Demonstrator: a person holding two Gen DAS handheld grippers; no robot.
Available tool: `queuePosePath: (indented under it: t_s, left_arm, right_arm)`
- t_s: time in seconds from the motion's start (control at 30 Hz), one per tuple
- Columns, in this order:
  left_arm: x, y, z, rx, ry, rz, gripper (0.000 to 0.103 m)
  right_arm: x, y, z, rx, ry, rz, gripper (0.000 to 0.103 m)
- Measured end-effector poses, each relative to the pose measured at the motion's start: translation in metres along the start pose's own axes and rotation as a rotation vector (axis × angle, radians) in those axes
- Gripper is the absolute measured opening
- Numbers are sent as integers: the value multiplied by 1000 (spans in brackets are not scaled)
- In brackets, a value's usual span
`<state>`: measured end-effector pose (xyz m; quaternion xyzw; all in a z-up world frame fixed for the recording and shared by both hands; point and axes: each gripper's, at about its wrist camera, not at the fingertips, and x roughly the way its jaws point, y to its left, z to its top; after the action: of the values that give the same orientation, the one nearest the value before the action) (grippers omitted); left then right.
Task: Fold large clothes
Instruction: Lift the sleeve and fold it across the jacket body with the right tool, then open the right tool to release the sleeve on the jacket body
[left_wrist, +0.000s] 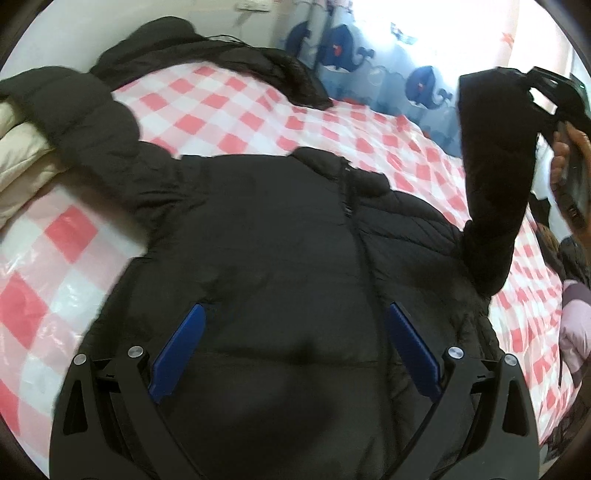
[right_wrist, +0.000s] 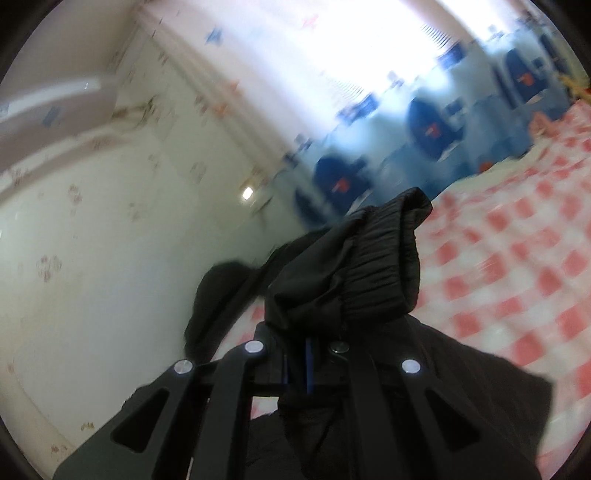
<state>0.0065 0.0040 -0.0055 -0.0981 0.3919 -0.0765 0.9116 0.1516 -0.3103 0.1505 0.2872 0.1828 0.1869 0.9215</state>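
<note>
A large black puffer jacket (left_wrist: 266, 236) lies spread on a red-and-white checked sheet (left_wrist: 229, 110), its zip running up the middle. My left gripper (left_wrist: 295, 354) hovers open over the jacket's lower body, blue pads wide apart with nothing pinched. The jacket's right sleeve (left_wrist: 491, 177) is lifted high off the bed at the right. My right gripper (left_wrist: 543, 96) holds it at the cuff. In the right wrist view the right gripper (right_wrist: 299, 354) is shut on the ribbed black sleeve cuff (right_wrist: 373, 266), which bunches over the fingers.
A second black garment (left_wrist: 207, 55) lies at the far end of the bed, and a cream quilt (left_wrist: 22, 155) at the left edge. Whale-print curtains (left_wrist: 343, 48) hang behind. More clothes (left_wrist: 572, 314) pile at the right edge. A person's hand (left_wrist: 561, 155) grips the right tool.
</note>
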Motion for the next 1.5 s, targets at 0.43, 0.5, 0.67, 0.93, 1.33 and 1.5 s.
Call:
queuePosePath:
  t_s: [0.43,0.5,0.67,0.93,1.33,1.5]
  left_arm:
    - [-10,86,11,-212,2,2,95]
    - [-11,88,11,-222,3,-1,95]
    - [-7,86,11,-217,19,-16,95]
    - [-1,88,11,-237,29,-22,95]
    - [9,78,9,-205,54,-18,95]
    - [10,73,10,-206,36,-8,95]
  right_arm:
    - [159,23,-190,-101,367,-94,7]
    - [171,23,-211,-136,418,-110,7]
    - [198,7,-252,-117,656,-83,36]
    - [151,28,-221,-140,525,45,74]
    - [95,3,-201,-142,459,-109,83]
    - [13,-68,-180,-75,280,-430,95]
